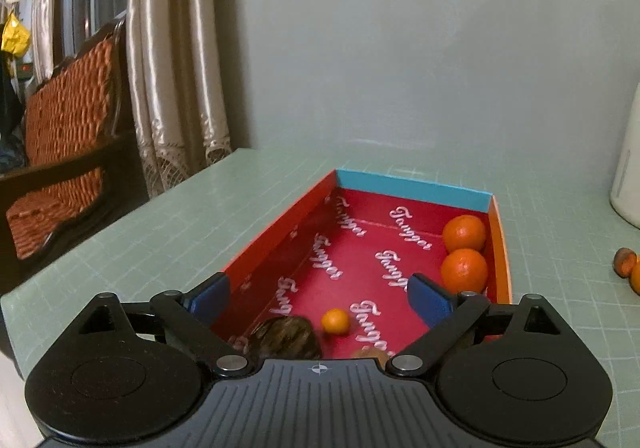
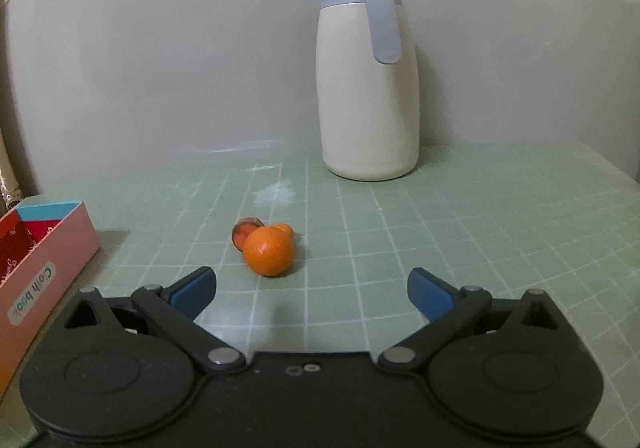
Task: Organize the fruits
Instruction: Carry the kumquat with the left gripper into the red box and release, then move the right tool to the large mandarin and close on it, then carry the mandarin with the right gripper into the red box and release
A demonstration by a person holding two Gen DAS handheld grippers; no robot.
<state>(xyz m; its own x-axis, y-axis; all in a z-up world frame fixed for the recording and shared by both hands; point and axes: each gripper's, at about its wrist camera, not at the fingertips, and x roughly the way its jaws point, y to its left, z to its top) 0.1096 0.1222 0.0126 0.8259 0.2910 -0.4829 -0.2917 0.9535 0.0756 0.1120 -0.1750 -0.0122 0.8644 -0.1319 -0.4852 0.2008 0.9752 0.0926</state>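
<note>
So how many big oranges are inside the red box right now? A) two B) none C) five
A: two big oranges sit side by side against the right wall of the red box, and a much smaller orange fruit lies near the front.

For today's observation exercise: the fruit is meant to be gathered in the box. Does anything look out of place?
Yes. Three fruits sit on the green mat outside the red box: a large orange, a smaller one behind it, and a dark reddish fruit. Other oranges lie inside the box.
</note>
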